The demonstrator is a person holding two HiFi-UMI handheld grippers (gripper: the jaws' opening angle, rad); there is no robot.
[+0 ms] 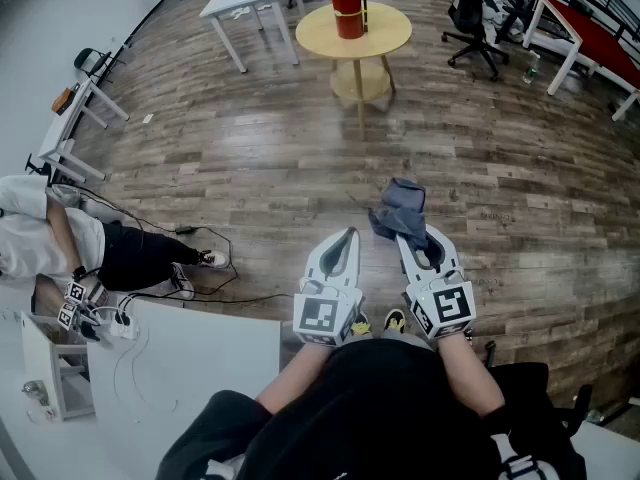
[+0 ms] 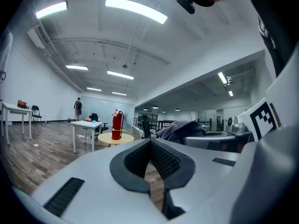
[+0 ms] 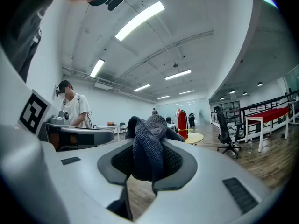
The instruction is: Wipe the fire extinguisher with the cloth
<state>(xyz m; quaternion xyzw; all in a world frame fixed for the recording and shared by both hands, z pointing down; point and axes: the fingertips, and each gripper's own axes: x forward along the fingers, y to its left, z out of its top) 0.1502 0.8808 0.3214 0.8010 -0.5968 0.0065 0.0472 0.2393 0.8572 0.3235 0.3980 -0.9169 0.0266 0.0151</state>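
Note:
A red fire extinguisher (image 1: 347, 3) stands upright on a round yellow table (image 1: 380, 40) far ahead across the wood floor; it also shows small in the left gripper view (image 2: 116, 124) and the right gripper view (image 3: 182, 124). My right gripper (image 1: 411, 236) is shut on a dark grey-blue cloth (image 1: 400, 211), which bunches up between its jaws (image 3: 148, 143). My left gripper (image 1: 349, 234) is shut with nothing in it; its pads meet (image 2: 150, 146). Both grippers are held close to my body, side by side, well short of the table.
A white desk (image 1: 248, 6) stands left of the round table. Black office chairs (image 1: 472, 18) and a red-topped table (image 1: 590, 30) are at the back right. A person (image 1: 60, 243) sits on the floor at left beside cables and a white table (image 1: 200, 353).

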